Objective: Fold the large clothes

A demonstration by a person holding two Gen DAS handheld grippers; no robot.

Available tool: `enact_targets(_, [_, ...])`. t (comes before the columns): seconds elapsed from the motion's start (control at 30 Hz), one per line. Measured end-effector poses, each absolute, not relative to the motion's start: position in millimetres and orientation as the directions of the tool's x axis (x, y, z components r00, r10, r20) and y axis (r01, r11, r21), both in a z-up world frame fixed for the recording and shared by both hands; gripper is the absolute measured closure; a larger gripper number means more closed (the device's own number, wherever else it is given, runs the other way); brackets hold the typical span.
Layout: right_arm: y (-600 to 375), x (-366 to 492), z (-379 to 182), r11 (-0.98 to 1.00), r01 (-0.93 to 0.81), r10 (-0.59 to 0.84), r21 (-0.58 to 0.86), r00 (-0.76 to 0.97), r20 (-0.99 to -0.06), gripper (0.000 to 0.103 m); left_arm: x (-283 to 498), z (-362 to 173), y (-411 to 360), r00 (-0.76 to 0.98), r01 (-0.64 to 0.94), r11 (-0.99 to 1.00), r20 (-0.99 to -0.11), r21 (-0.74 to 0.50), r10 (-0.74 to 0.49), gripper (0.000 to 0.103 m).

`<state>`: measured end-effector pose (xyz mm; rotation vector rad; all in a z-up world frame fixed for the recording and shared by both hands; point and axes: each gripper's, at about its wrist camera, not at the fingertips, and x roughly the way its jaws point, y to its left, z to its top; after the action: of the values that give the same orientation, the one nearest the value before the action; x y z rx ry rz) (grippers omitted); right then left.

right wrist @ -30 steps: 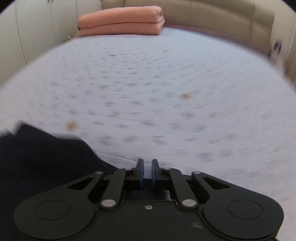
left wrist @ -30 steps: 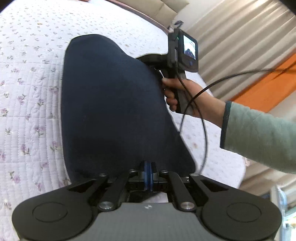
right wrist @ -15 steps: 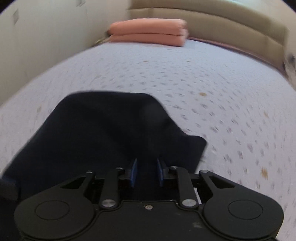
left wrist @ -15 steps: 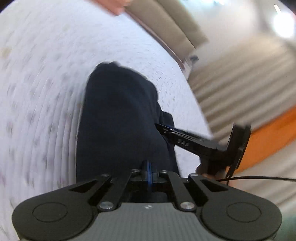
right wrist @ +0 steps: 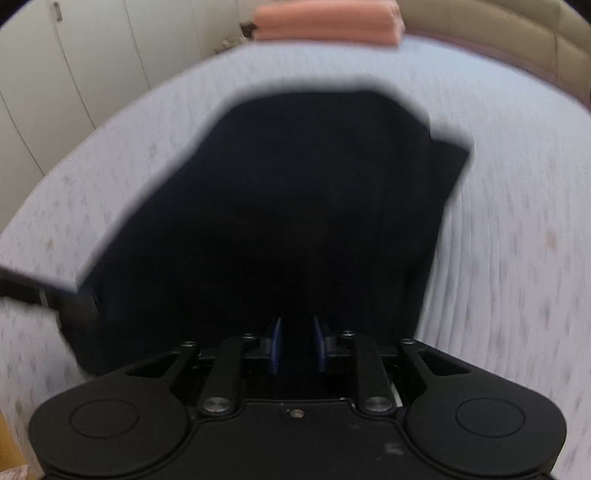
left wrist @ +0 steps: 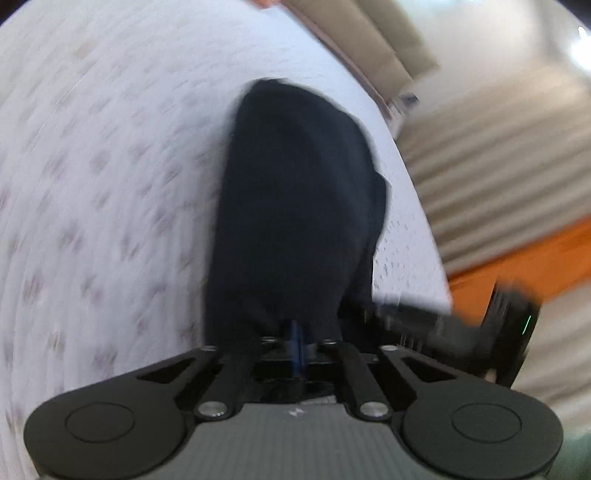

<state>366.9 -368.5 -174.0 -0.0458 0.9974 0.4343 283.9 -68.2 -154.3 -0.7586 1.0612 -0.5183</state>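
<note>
A dark navy garment [left wrist: 295, 203] lies on the white flowered quilt [left wrist: 92, 184] of a bed. My left gripper [left wrist: 296, 332] is shut on the garment's near edge, and cloth bunches around its blue pads. The right gripper's black body [left wrist: 443, 325] shows blurred just to the right of it, at the same edge. In the right wrist view the garment [right wrist: 295, 203] fills the middle. My right gripper [right wrist: 297, 343] hovers over its near edge with a gap between the blue pads, and the jaws are closing. Dark cloth shows in that gap; the pads are not pressing on it.
A folded salmon-pink blanket [right wrist: 327, 20] lies at the bed's far end, before a beige padded headboard [right wrist: 517, 48]. White cupboard doors [right wrist: 55, 74] stand to the left. Pale curtains [left wrist: 498, 166] and an orange band [left wrist: 535, 254] lie past the bed's right edge.
The right gripper swung from bare quilt to over the garment's near edge beside the left gripper, and its pads parted. The left gripper rolled and shifted, still pinching the cloth.
</note>
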Motion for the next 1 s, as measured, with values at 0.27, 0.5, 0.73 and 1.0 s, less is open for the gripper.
enact_targets(0.27, [-405.2, 332.8, -148.9, 0.929, -0.305, 0.325, 0.209, 0.404, -0.855, 0.076, 283.3, -139.8, -31.3, 0.408, -0.067, 0.541, -0.518, -0.838, -0.752, 0.065])
enact_targets(0.5, [-425.2, 383.5, -129.0, 0.964, -0.141, 0.263, 0.224, 0.594, -0.760, 0.017, 331.2, -88.2, -36.3, 0.539, 0.046, 0.637, -0.518, -0.769, -0.664, 0.021])
enact_targets(0.73, [-431.1, 423.6, -158.9, 0.885, -0.002, 0.367, 0.466, 0.620, -0.694, 0.014, 372.7, -113.5, -75.5, 0.470, 0.046, 0.719, -0.620, -0.693, -0.628, 0.021])
enact_targets(1.0, [-458.2, 434.4, -206.4, 0.752, 0.054, 0.525, 0.657, 0.553, -0.647, 0.000, 386.6, -157.8, -78.1, 0.429, -0.008, 0.672, -0.610, -0.740, -0.666, 0.008])
